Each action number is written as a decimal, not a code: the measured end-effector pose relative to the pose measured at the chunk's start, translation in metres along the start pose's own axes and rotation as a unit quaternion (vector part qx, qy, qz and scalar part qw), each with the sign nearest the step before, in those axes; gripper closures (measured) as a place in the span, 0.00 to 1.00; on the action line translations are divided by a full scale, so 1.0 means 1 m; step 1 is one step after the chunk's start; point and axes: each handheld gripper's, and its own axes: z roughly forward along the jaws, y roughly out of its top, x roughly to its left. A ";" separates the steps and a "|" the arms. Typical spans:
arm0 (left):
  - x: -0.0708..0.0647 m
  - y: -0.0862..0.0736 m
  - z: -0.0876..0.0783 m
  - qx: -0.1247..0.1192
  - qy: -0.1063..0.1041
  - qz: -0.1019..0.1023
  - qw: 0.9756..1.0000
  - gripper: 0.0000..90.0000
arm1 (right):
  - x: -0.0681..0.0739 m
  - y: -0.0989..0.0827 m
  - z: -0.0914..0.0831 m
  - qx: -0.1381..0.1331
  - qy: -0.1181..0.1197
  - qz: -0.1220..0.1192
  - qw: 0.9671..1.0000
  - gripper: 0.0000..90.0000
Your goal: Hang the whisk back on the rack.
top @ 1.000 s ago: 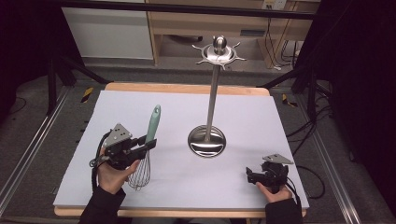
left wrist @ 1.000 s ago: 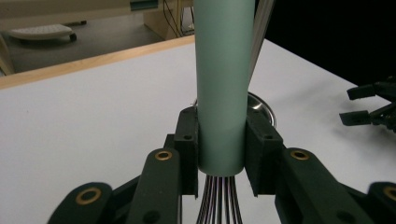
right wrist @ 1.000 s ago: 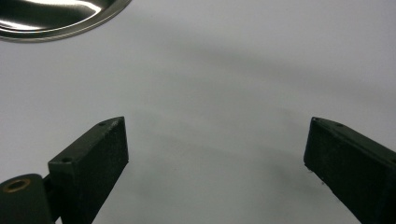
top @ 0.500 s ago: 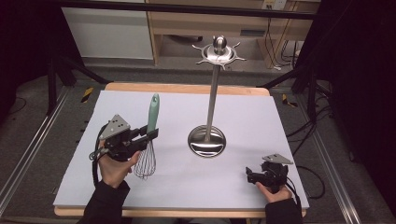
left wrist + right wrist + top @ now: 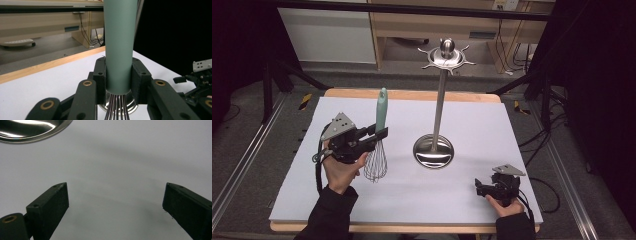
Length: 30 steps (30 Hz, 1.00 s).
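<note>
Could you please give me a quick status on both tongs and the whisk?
Left tongs shut on whisk, handle up. Right tongs open, empty, low over table. Utensil stand beside whisk.

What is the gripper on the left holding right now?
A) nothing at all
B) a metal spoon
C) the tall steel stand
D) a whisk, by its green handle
D: the left gripper is shut on the whisk, its black jaws pressing either side of the green handle, wires hanging below.

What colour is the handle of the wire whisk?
Muted teal green handle, clearest in the left gripper view, clamped in the left gripper.
</note>
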 end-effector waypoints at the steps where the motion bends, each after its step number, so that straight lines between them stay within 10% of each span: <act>1: -0.001 0.001 0.000 -0.002 0.000 0.001 1.000 0.76 | 0.000 0.000 0.000 -0.001 0.001 0.002 1.000 0.08; 30: -0.014 0.040 0.020 -0.028 -0.032 0.028 0.999 0.76 | 0.001 0.001 0.001 0.001 0.001 0.002 1.000 0.08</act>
